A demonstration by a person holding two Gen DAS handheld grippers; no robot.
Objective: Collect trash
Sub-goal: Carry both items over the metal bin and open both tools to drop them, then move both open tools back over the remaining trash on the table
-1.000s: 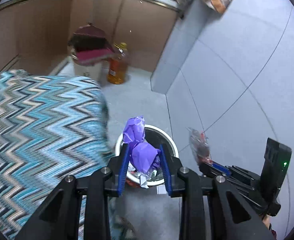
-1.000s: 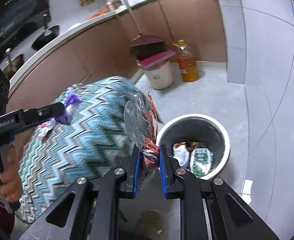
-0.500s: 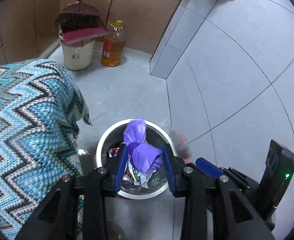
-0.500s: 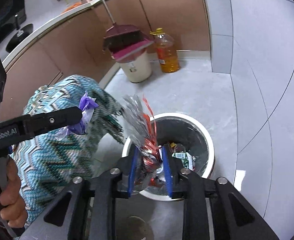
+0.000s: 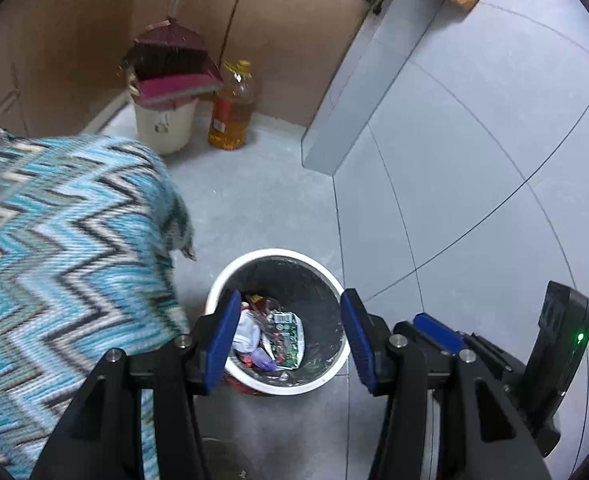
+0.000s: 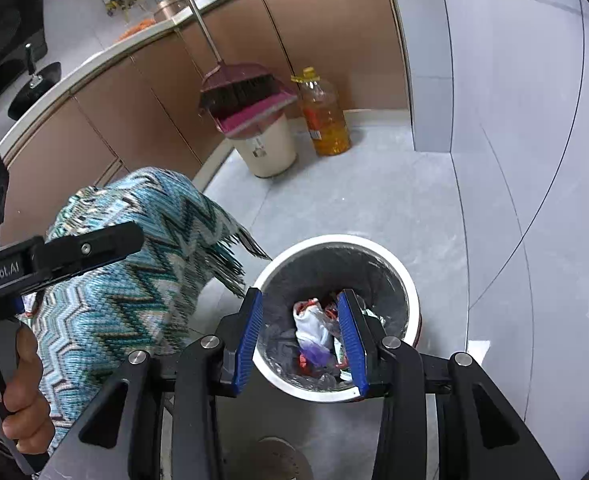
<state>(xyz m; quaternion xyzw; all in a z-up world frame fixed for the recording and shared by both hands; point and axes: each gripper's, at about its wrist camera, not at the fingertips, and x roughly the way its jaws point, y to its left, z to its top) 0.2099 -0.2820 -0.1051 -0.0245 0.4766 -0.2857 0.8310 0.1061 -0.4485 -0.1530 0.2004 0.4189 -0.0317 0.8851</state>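
A white-rimmed round trash bin (image 5: 326, 276) stands on the grey floor; it also shows in the right wrist view (image 6: 408, 284). Inside lie wrappers, a white wad and the purple trash piece (image 5: 263, 361), seen also in the right wrist view (image 6: 316, 354). My left gripper (image 5: 290, 340) is open and empty above the bin. My right gripper (image 6: 300, 340) is open and empty above the bin too. The left gripper's body (image 6: 74, 252) shows at the left of the right wrist view.
A blue zigzag cloth (image 5: 62, 260) covers a surface left of the bin. A beige bucket (image 5: 164, 126) with a maroon broom and dustpan (image 5: 170, 68) and a bottle of oil (image 5: 232, 116) stand by brown cabinets. A grey tiled wall (image 5: 474, 160) rises at right.
Both grippers opened over the bin. The purple piece dropped from the left one and the clear red wrapper from the right one into the bin.
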